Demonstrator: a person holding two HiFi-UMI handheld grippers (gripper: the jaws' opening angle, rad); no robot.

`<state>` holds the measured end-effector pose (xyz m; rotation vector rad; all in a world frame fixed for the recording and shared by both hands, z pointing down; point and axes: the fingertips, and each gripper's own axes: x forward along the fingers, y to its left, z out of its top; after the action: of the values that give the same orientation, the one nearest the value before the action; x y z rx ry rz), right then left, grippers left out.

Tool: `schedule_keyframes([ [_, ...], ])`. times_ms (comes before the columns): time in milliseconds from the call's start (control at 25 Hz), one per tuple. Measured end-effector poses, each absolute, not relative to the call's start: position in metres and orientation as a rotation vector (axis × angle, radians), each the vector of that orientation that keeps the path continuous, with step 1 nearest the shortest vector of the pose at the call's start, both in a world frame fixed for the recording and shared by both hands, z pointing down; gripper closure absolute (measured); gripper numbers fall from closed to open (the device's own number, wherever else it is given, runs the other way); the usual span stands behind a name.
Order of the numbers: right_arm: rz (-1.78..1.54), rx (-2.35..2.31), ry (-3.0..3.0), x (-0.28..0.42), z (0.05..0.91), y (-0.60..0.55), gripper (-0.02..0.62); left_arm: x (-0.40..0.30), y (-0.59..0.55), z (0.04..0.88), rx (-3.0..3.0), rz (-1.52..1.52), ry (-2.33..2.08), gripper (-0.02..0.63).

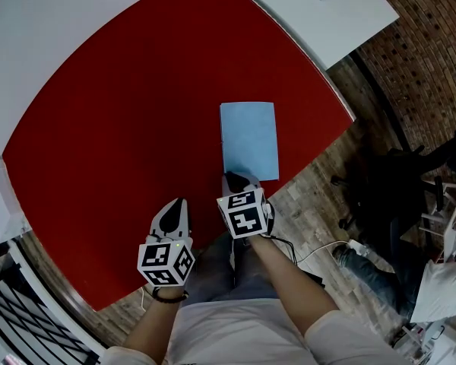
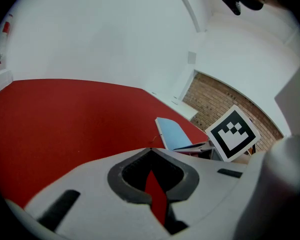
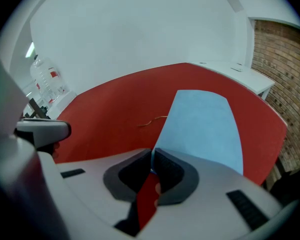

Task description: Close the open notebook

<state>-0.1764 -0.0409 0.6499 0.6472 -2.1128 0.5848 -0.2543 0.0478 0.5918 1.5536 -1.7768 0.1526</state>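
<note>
A light blue notebook (image 1: 248,139) lies flat on the red table (image 1: 121,128), its cover facing up, near the table's right front edge. My right gripper (image 1: 232,176) hovers at the notebook's near left corner, jaws shut with nothing between them. In the right gripper view the notebook (image 3: 205,124) spreads out just beyond the closed tips of that gripper (image 3: 153,151). My left gripper (image 1: 181,201) sits further left over bare red table, also shut and empty. From the left gripper view the notebook (image 2: 174,133) shows to the right, beyond the left gripper (image 2: 151,150).
A thin bit of thread (image 3: 151,121) lies on the table left of the notebook. A white table (image 1: 319,6) stands beyond the red one. A black office chair (image 1: 380,196), a floor cable (image 1: 319,249) and a seated person (image 1: 441,280) are to the right.
</note>
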Motion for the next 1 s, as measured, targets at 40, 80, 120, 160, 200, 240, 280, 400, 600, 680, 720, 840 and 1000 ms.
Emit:
schedule_keyframes([
  [40,0.581,0.648,-2.113,-0.176,0.651,-0.041,0.574,-0.254,0.047,0.592,1.554,0.152,-1.776,0.6],
  [80,0.577,0.65,-2.113,-0.177,0.651,-0.042,0.574,-0.255,0.047,0.593,1.553,0.151,-1.776,0.6],
  [120,0.573,0.654,-2.115,-0.177,0.651,-0.042,0.572,-0.255,0.046,0.593,1.553,0.151,-1.775,0.6],
  [160,0.563,0.656,-2.116,-0.177,0.651,-0.042,0.572,-0.256,0.046,0.593,1.552,0.15,-1.775,0.6],
  [200,0.545,0.656,-2.118,-0.178,0.65,-0.043,0.572,-0.257,0.046,0.593,1.551,0.15,-1.776,0.6],
  [240,0.521,0.651,-2.12,-0.178,0.649,-0.043,0.571,-0.257,0.047,0.592,1.551,0.149,-1.775,0.6],
  [280,0.497,0.646,-2.124,-0.179,0.647,-0.042,0.571,-0.258,0.047,0.593,1.551,0.15,-1.775,0.6],
  [400,0.469,0.636,-2.136,-0.179,0.648,-0.039,0.571,-0.258,0.05,0.595,1.549,0.151,-1.777,0.6],
  [600,0.556,0.632,-2.163,-0.183,0.65,-0.033,0.549,-0.257,0.053,0.597,1.55,0.153,-1.769,0.6],
  [680,0.566,0.623,-2.168,-0.184,0.651,-0.031,0.536,-0.255,0.053,0.597,1.554,0.153,-1.764,0.6],
  [720,0.565,0.619,-2.169,-0.184,0.651,-0.031,0.532,-0.254,0.053,0.597,1.556,0.153,-1.763,0.6],
  [840,0.559,0.606,-2.173,-0.183,0.65,-0.03,0.532,-0.252,0.054,0.596,1.562,0.152,-1.762,0.6],
  [1000,0.553,0.616,-2.182,-0.181,0.646,-0.034,0.532,-0.251,0.052,0.593,1.568,0.16,-1.763,0.6],
])
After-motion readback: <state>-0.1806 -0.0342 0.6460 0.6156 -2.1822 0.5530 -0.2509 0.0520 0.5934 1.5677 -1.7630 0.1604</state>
